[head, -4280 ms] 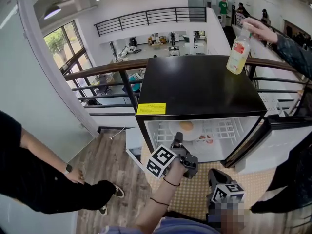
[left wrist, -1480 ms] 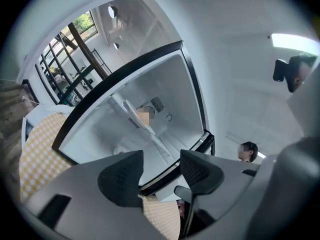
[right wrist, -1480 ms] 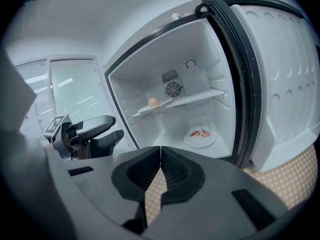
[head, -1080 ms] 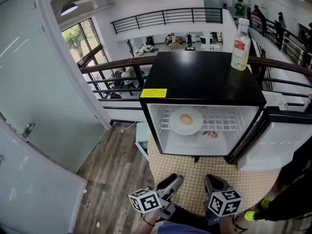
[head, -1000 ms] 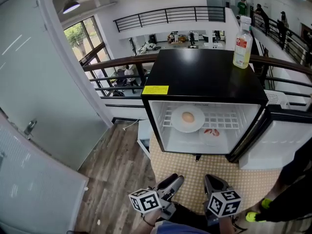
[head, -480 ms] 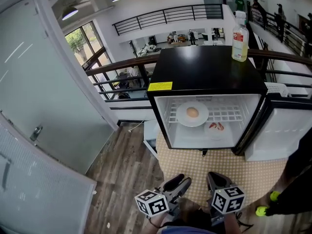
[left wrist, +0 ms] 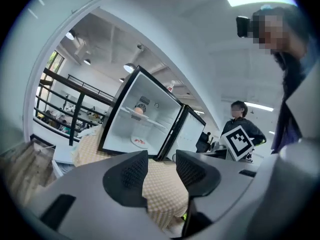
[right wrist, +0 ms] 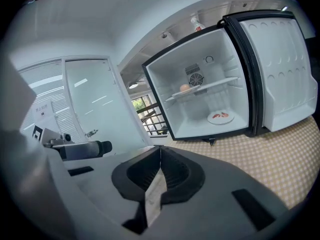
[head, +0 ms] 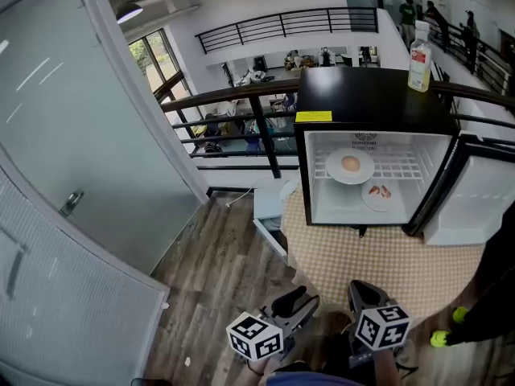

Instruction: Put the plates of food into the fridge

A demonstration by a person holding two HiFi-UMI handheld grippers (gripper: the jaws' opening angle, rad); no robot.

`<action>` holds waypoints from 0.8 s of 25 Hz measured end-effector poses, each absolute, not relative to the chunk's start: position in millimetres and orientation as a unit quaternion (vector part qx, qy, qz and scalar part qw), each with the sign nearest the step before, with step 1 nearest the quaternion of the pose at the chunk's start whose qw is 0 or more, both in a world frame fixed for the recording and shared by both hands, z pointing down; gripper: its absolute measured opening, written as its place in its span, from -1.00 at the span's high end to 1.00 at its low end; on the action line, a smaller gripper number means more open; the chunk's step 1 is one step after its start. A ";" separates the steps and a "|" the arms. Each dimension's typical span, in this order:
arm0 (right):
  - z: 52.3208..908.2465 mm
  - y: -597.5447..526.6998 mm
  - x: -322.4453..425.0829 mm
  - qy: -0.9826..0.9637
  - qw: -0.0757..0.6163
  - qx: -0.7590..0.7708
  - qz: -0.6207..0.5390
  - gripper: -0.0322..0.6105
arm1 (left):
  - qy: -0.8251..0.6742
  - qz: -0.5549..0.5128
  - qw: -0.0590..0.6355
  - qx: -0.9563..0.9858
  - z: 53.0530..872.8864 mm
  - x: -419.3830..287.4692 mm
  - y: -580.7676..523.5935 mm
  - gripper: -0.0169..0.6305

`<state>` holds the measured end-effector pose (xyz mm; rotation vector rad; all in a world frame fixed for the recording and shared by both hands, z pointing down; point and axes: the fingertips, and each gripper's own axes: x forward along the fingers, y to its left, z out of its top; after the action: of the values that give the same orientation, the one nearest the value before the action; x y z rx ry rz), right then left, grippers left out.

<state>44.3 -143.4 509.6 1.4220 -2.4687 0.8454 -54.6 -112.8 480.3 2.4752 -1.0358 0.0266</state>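
The black mini fridge (head: 366, 103) stands open, its door (head: 471, 195) swung to the right. A white plate with a bun (head: 350, 166) rests on the wire shelf, and a plate with red food (head: 379, 193) lies on the fridge floor. Both plates show again in the right gripper view: the bun plate (right wrist: 186, 88) and the red-food plate (right wrist: 221, 117). My left gripper (head: 299, 304) is held low near my body, jaws apart with nothing between them (left wrist: 161, 170). My right gripper (head: 364, 289) is beside it, its tips touching, empty (right wrist: 160, 151).
A clear bottle (head: 418, 55) with a red label stands on the fridge top. A checkered mat (head: 362, 256) covers the floor before the fridge. A railing (head: 241, 103) runs behind, a glass wall with a door (head: 72, 191) lies left, and a person's shoe (head: 441, 338) shows at right.
The view has swung left and back from the fridge, which now sits farther up and right. Both grippers stay low near my body, empty.
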 end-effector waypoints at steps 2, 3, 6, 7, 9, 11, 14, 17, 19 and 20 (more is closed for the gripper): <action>512.4 -124.3 31.7 -0.827 0.086 0.477 0.286 0.85 | -0.376 0.017 0.219 0.900 482.8 -67.0 -90.6 0.38; 514.0 -114.4 25.9 -0.826 0.087 0.477 0.287 0.85 | -0.375 0.014 0.220 0.900 483.2 -72.8 -79.5 0.38; 520.7 -81.4 11.3 -0.822 0.093 0.481 0.292 0.85 | -0.366 0.001 0.233 0.901 484.8 -87.0 -46.9 0.38; 523.4 -69.8 7.9 -0.820 0.096 0.482 0.294 0.85 | -0.362 -0.004 0.238 0.901 485.9 -90.0 -36.8 0.38; 528.0 -48.0 2.5 -0.817 0.103 0.484 0.297 0.85 | -0.355 -0.009 0.246 0.902 488.2 -94.0 -19.3 0.38; 528.6 -29.0 -2.4 -0.815 0.110 0.485 0.298 0.85 | -0.348 -0.011 0.251 0.903 488.3 -96.4 -5.8 0.38; 525.3 -6.1 -3.3 -0.812 0.116 0.491 0.295 0.85 | -0.332 -0.017 0.252 0.909 486.1 -92.5 6.7 0.39; 524.8 12.4 5.0 -0.809 0.121 0.499 0.287 0.85 | -0.312 -0.024 0.247 0.917 482.9 -77.8 17.7 0.41; 522.4 22.7 8.3 -0.810 0.125 0.500 0.279 0.85 | -0.300 -0.025 0.241 0.923 477.5 -69.3 26.9 0.41; 520.1 26.3 10.0 -0.811 0.125 0.501 0.275 0.85 | -0.296 -0.025 0.235 0.926 474.4 -65.1 31.2 0.41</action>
<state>10.0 26.3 520.1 1.4585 -2.3627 0.8023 -65.1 31.2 474.4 2.5393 -0.8108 -0.0685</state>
